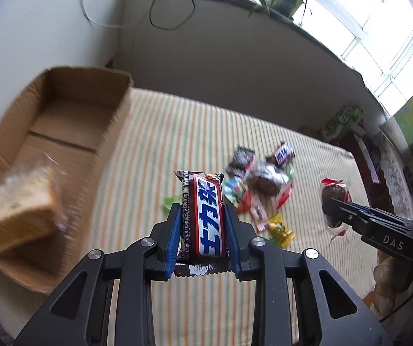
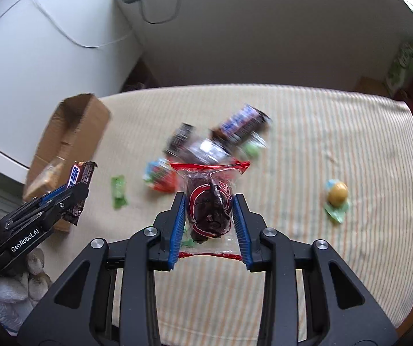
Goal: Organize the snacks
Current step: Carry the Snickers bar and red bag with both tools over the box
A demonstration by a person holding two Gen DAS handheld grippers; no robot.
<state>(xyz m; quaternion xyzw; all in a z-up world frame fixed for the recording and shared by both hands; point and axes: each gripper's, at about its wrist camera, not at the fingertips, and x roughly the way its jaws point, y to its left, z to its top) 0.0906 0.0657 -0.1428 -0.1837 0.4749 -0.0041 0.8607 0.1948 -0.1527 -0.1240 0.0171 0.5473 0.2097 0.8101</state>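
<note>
My left gripper is shut on a Snickers bar and holds it above the striped tablecloth, to the right of an open cardboard box. A wrapped cake slice lies in the box. My right gripper is shut on a dark pastry in a clear red-edged wrapper, held above the table. A pile of snacks lies in the table's middle. The left gripper shows at the left of the right wrist view, and the right gripper at the right of the left wrist view.
A second Snickers bar and other wrappers lie in the pile. A green candy lies left of it. A yellow ball-shaped sweet sits alone at the right. A green tissue box stands past the table's far right corner.
</note>
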